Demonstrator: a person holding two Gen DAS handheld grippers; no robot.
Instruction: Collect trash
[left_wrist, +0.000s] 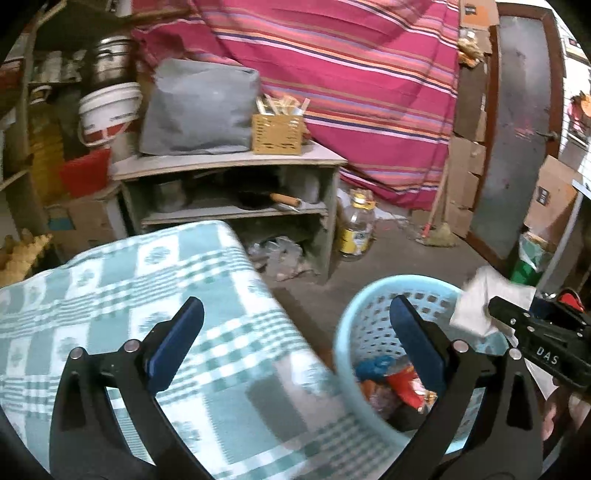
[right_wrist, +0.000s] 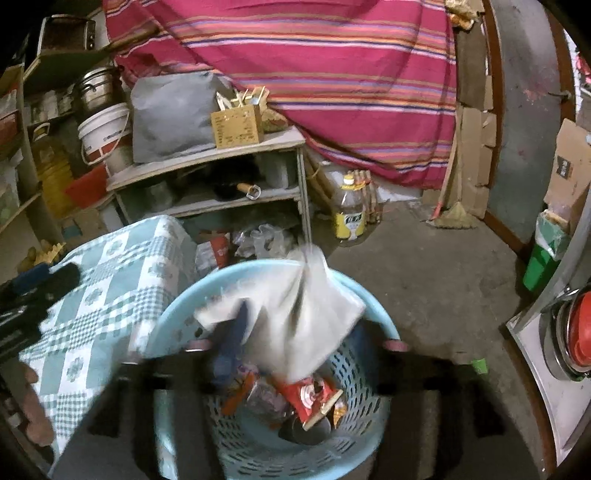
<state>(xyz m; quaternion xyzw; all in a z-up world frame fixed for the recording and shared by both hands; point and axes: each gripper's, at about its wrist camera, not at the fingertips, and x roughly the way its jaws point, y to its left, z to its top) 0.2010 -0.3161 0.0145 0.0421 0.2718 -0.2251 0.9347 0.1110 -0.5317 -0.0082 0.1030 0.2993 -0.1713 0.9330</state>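
Above perforated round basket (right_wrist: 373, 410), crumpled white paper (right_wrist: 295, 314).

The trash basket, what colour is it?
Light blue basket, with perforated walls; it shows best in the right wrist view.

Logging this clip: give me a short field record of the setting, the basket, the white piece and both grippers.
setting: cluttered storeroom, checked cloth beside the basket
basket: light blue basket on the floor, wrappers inside
white piece: crumpled white paper over the basket mouth, blurred
right gripper: at the paper; grip cannot be told
left gripper: wide open, empty, over cloth edge and basket rim
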